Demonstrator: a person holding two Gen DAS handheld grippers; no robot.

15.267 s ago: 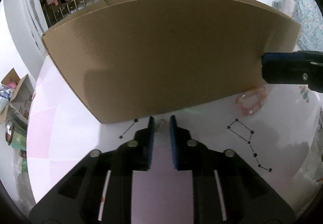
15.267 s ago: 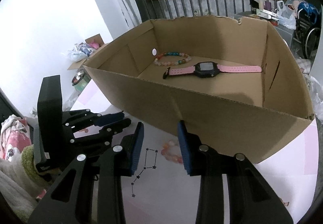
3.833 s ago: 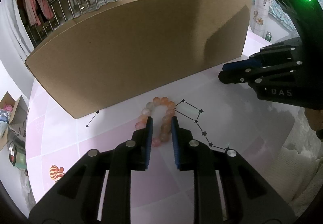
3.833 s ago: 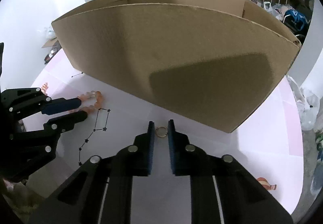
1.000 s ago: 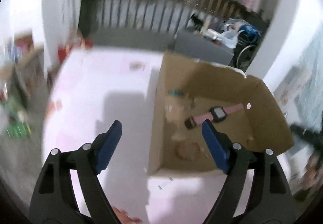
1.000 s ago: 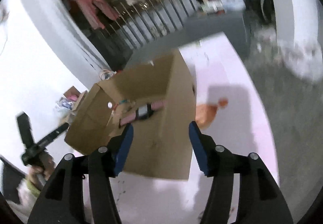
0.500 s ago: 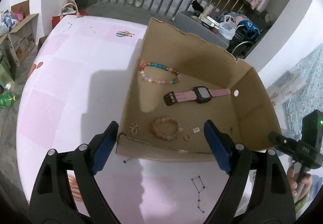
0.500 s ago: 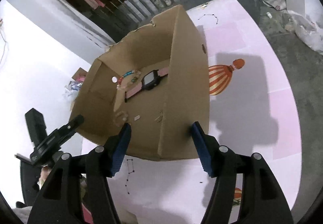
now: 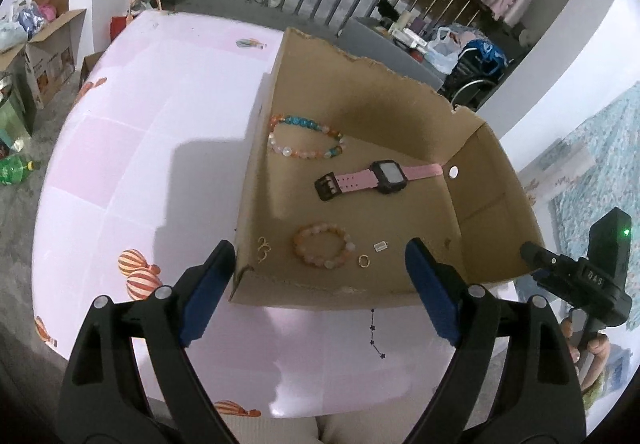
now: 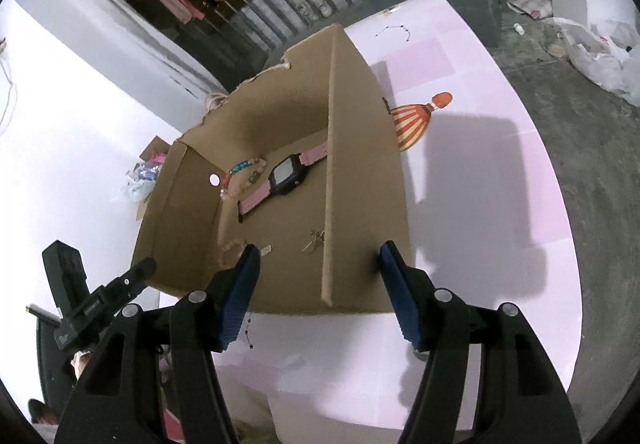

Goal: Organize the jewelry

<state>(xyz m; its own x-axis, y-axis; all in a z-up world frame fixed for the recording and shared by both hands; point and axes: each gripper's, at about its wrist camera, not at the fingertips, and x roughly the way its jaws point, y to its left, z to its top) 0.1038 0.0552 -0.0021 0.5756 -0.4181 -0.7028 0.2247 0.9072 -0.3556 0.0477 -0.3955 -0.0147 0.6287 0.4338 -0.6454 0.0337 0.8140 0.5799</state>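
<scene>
**Jewelry boxed; both tools empty**

The left tool (image 9: 316,286) is hanging released above the box (image 9: 472,187), nothing between its jaws. The right tool (image 10: 318,294) is likewise standing spread and empty. The peach bracelet (image 9: 322,246) and ring (image 9: 363,260), lying on the surface seconds ago, are now resting inside the box beside the earrings (image 9: 263,248), the watch (image 9: 380,177) and the bead bracelet (image 9: 306,141). No jewelry is showing on the pink surface (image 9: 160,147). Judgement: the sorting is appearing complete, or nearly so.
</scene>
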